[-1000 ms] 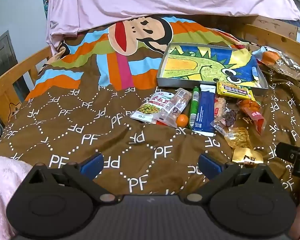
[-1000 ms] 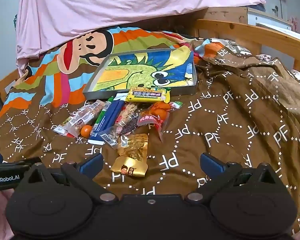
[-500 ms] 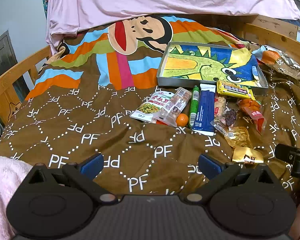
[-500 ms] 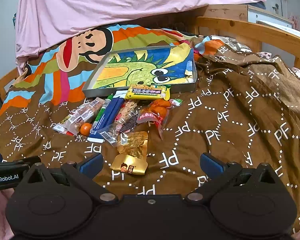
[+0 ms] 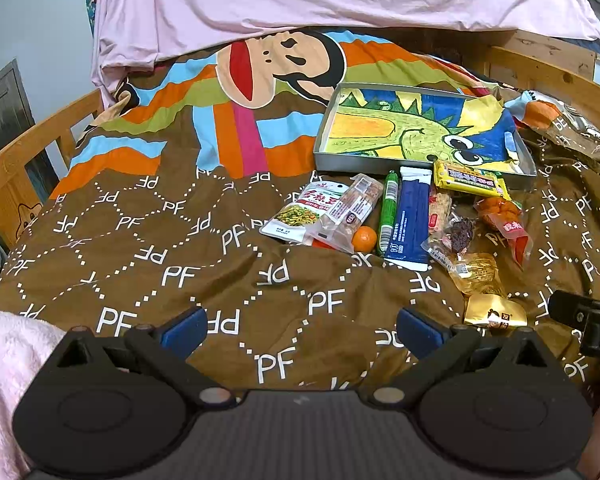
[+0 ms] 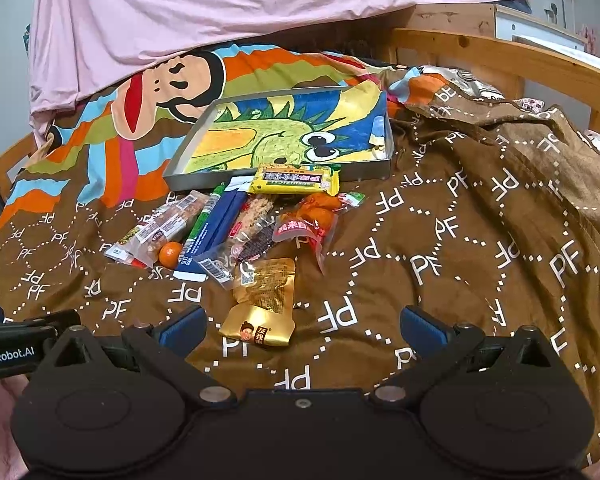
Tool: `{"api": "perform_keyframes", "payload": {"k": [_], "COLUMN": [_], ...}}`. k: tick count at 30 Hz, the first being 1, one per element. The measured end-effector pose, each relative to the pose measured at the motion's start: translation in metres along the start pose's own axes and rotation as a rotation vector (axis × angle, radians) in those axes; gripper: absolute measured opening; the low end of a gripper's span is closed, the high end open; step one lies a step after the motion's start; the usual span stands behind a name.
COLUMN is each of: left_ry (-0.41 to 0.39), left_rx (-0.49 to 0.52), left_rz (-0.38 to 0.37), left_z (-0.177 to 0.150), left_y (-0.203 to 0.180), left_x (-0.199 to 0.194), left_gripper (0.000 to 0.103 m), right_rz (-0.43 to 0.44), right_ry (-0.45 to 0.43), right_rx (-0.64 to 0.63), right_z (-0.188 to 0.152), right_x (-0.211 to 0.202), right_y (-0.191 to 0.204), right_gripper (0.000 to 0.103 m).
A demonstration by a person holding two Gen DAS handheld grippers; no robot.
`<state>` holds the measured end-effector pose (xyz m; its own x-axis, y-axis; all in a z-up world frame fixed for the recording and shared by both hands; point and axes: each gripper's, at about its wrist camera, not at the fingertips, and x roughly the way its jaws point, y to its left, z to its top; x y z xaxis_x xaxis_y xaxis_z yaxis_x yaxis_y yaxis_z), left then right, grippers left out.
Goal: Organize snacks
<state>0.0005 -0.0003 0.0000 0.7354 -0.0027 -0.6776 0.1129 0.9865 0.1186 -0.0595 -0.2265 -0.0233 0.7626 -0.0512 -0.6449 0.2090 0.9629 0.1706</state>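
A pile of snack packets lies on the brown bedspread before a shallow grey tray lined with a dinosaur picture. In the pile: a yellow bar, a blue packet, a green stick, an orange packet, a small orange, a gold packet. My left gripper is open and empty, well short of the pile. My right gripper is open, with the gold packet lying just ahead between its fingers.
A pink sheet hangs over the head of the bed. Wooden bed rails run on the left and the right. The bedspread bunches into folds at the right. The left gripper's body shows at the right wrist view's left edge.
Both grippers have moved slightly forward toward the pile. The snacks have not moved and both grippers stay open.
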Motion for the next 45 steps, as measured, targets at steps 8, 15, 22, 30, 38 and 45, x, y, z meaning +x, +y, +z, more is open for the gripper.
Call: {"api": "perform_keyframes", "payload": {"k": [8,15,22,30,38,45], "left_ry": [0.003,0.003,0.004,0.005,0.006,0.011], "left_rx": [-0.003,-0.003,-0.003,-0.003,-0.002,-0.003], "left_rz": [-0.001,-0.002,-0.002,-0.002,-0.003,-0.003], "left_z": [-0.001,-0.006,-0.006,-0.006,-0.006,-0.012], "left_y": [0.001,0.001,0.001,0.001,0.001,0.001], "left_x": [0.001,0.003,0.003,0.003,0.003,0.009], "left_gripper": [0.103,0.103,0.103,0.103,0.103,0.103], "right_rz": [-0.001,-0.001,-0.001,-0.001,-0.001,-0.001], "right_ry": [0.003,0.005,0.005,0.005,0.006,0.006], "right_rx": [0.002,0.004,0.004,0.004,0.005,0.005], "right_z": [-0.001,-0.001,-0.001,-0.001,0.000,0.000], "right_x": [0.001,0.001,0.001,0.001,0.002,0.002], "right_y": [-0.001,-0.001,0.000,-0.001,0.000,0.000], "right_gripper": [0.102,0.102,0.102,0.102,0.102,0.102]}}
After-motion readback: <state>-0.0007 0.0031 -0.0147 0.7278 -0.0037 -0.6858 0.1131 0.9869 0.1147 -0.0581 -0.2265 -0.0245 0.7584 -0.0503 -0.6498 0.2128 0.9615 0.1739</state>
